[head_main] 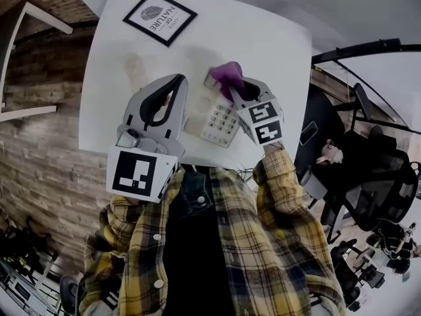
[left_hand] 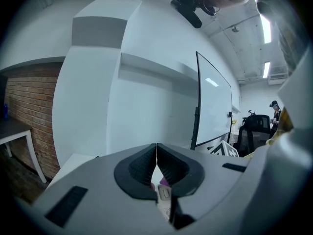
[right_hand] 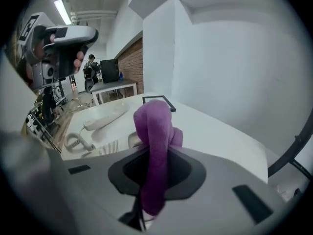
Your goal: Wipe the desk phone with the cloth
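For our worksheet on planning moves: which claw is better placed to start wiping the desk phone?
Right. The right claw is shut on the purple cloth over the desk phone; the left claw is shut and empty.

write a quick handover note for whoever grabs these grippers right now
Left gripper: fingers shut, empty, held left of the phone.
Right gripper: shut on the purple cloth.
White push-button desk phone is on the white table. Its white corded handset lies off the base, beside it.
Done: cloth in hand, over the phone's far end.
Left: the wiping; can't tell how much is done.
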### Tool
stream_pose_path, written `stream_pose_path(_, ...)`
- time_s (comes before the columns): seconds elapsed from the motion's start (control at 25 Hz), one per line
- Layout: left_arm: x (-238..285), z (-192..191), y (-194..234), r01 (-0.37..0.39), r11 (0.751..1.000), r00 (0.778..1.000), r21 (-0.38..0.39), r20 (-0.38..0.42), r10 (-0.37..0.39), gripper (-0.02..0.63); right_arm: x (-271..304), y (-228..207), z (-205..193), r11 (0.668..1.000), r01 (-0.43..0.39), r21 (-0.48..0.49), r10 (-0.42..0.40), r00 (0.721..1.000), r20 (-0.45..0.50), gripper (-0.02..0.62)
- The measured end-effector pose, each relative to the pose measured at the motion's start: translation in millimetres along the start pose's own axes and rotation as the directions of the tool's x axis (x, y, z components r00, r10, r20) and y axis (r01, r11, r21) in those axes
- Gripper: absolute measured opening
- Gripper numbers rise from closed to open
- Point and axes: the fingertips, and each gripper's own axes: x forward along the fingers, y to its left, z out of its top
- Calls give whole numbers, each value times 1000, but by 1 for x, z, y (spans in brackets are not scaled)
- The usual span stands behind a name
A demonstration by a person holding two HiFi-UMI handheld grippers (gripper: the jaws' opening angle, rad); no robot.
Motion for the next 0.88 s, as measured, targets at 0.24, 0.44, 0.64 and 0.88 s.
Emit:
stream_pose_path(0.24, 2, -1, 3, 1, 1000, 1000, -8, -13, -1, 17, -6, 20, -14, 997, -58, -56, 59, 998, 8, 66)
stream_pose_path(0.44, 6, -3, 1, 17, 1000, 1000, -1, -5, -17, 17, -9, 39, -25, 993, -114, -25, 114, 994, -4, 66)
stream_pose_path(0.64, 5, -1, 6, 7, 1000, 1000, 6, -5, -7, 17, -13, 52, -32, 991, -131, -14, 131, 991, -3, 64)
stream_pose_path(0.88, 0, -3, 11, -7, 1000, 1000, 9, -13, 7, 17, -17, 74, -40, 983, -180, -33, 179, 984, -24, 64)
